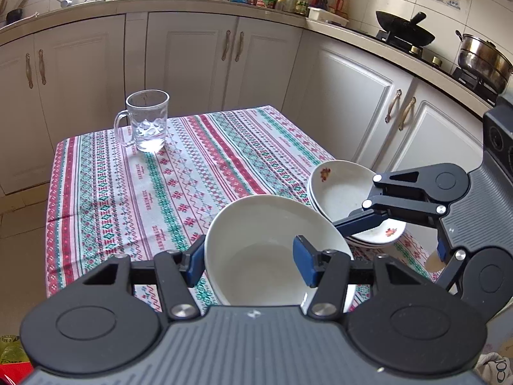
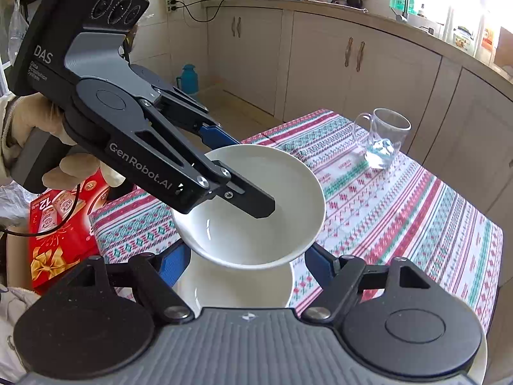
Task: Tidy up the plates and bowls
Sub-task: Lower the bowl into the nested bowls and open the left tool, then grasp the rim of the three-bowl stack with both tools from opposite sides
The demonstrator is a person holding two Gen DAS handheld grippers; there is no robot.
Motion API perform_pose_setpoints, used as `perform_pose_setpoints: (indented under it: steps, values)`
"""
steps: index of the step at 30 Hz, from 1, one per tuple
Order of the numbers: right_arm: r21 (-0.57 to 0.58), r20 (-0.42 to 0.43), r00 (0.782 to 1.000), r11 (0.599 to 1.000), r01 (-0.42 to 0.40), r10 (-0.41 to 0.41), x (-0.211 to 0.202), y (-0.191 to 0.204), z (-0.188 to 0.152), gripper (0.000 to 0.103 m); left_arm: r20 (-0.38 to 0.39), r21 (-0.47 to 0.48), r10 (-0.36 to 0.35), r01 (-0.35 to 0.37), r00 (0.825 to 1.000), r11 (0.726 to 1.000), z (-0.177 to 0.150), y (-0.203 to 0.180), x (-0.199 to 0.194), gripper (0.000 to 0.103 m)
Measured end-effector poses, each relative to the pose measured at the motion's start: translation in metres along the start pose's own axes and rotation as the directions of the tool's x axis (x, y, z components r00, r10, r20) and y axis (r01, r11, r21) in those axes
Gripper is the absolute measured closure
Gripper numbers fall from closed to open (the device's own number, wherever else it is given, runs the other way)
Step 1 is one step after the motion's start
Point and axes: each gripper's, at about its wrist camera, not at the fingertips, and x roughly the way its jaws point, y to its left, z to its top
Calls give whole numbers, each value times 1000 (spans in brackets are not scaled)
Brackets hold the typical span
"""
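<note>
A plain white bowl (image 1: 256, 224) hangs tilted over the near part of the patterned tablecloth (image 1: 128, 192). My left gripper (image 1: 250, 263) is shut on its wall, one finger inside and one outside. The right wrist view shows the same bowl (image 2: 250, 240) with the black finger (image 2: 256, 205) lying in it. A small stack of white plates with red flower prints (image 1: 340, 192) is tilted at the right. My right gripper (image 2: 246, 266) is shut on it, and its finger (image 1: 352, 223) lies across the top plate. Only the top plate (image 2: 237, 288) shows below the bowl.
A glass mug (image 1: 147, 122) stands near the table's far corner (image 2: 384, 141). White cabinets ring the table. A wok (image 1: 404, 29) and a steel pot (image 1: 484, 61) sit on the stove at the right. A red gift box (image 2: 61, 234) stands beside the table. A gloved hand (image 2: 41, 128) holds the left gripper.
</note>
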Motion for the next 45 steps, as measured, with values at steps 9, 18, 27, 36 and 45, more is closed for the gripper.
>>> perform_pose_setpoints:
  steps: [9,18,27,36,45]
  values:
    - [25,-21,1000,1000,-9,9,-3,3,-17,21,-23,-5,-7,7,1000,1000,-14,-11,9,48]
    - [41,-40,999,999,-17,19,3,3,-27,21,-48,4,-6,6,999,1000,-21,-13,15,48]
    - [42,-49,999,999,-20,22,7,5,-30,21,-49,11,-5,5,999,1000,-25,-12,17,48]
    - [25,-9,1000,1000,2,-2,3,8,-31,0,-8,39,11,-11,1000,999,-27,-12,11,20]
    - [-20,-17,1000,1000,23,-24,0,14,-34,0,51,88,1,-5,999,996,-38,-7,-12,11]
